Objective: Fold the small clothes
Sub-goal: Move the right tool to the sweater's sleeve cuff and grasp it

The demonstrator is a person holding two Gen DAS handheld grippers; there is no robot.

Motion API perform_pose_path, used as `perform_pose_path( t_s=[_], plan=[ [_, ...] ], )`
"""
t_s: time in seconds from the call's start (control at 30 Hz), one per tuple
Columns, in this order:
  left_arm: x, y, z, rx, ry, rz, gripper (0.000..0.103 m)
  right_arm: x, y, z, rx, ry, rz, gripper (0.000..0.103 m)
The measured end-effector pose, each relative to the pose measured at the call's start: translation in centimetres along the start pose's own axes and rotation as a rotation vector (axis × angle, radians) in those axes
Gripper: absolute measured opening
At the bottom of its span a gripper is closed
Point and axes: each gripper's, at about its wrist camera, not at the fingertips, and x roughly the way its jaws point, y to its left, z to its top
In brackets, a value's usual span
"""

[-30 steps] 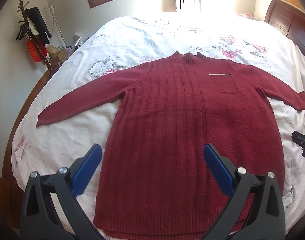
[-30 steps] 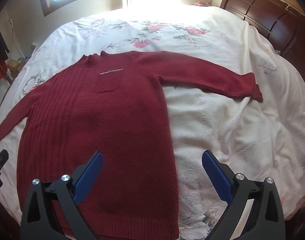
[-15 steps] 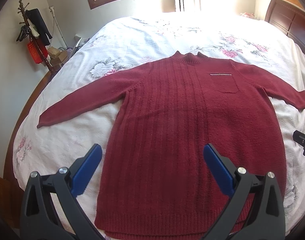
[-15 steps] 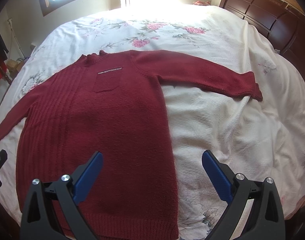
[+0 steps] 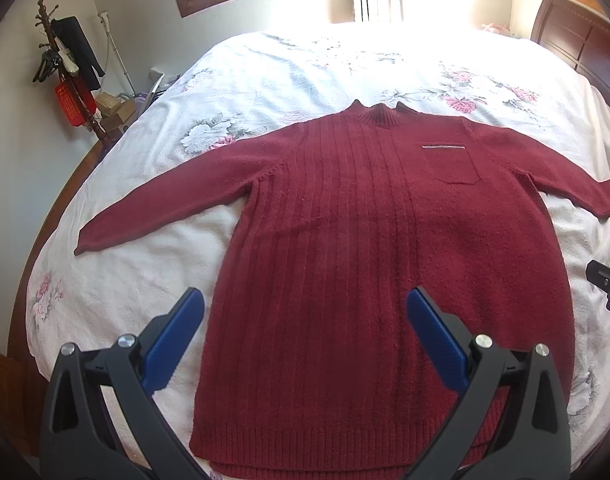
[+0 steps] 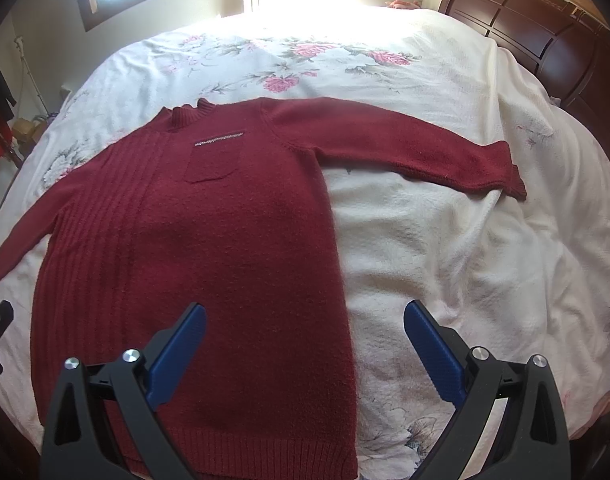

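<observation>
There, the sweater (image 5: 369,264) lies flat lengthwise, collar pointing away.

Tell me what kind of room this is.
A bedroom, most likely: a red sweater lies spread on a bed with a floral bedspread, a dark wooden headboard behind, and a coat stand beside.

Sweater (image 6: 209,248) hem behind the right claw's (image 6: 305,320) black frame, left cuff barely in view.

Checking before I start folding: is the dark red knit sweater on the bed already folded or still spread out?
Spread out. The dark red knit sweater lies flat, front up, on the floral white bedspread, both sleeves extended sideways, nothing doubled over.
</observation>
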Motion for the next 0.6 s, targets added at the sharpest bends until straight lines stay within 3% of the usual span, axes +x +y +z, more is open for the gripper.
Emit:
perform_pose_path(
  t_s=[0.37,0.5,0.6],
  plan=[
    [1.2,-0.4,0.1,0.013,-0.003,-0.009,0.1,0.6,-1.0,0.5,0.011,-0.022,0.007,0.099],
    [3.9,-2.2,1.7,0.033,0.017,-0.051,0.1,2.5,-5.7,2.8,0.076,-0.034,0.015,0.099],
    [5.9,-4.7,3.9,0.046,0.019,-0.08,0.1,4.6,-11.1,5.5,0.122,-0.025,-0.036,0.099]
  ],
)
